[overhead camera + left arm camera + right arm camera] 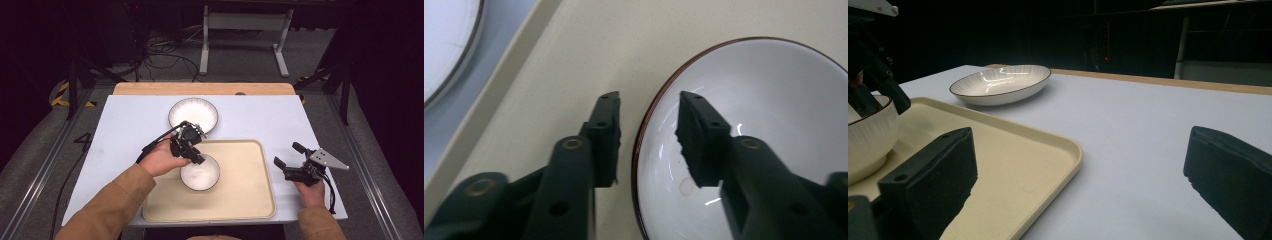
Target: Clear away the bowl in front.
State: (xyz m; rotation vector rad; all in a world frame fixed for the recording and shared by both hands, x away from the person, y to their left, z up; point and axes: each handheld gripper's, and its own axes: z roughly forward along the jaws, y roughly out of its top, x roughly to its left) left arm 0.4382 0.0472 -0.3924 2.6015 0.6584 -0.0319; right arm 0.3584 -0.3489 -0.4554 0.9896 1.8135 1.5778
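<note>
A small white bowl [200, 173] with a dark rim stands on the beige tray [245, 190], near its left side. My left gripper [199, 159] hangs over the bowl's far-left rim. In the left gripper view its jaws straddle that rim [640, 145]: one fingertip [606, 125] is outside over the tray [574, 50], the other inside the bowl [764, 125]. A gap shows on both sides of the rim, so the left gripper [649, 95] is open. My right gripper [286, 153] is held wide open over the table right of the tray, with nothing between its jaws.
A wide shallow white plate [193, 113] with a ribbed inside sits on the white table [130, 125] just beyond the tray's far edge. A wooden strip [200, 88] runs along the table's far side. Cables and a stand's legs lie on the floor behind.
</note>
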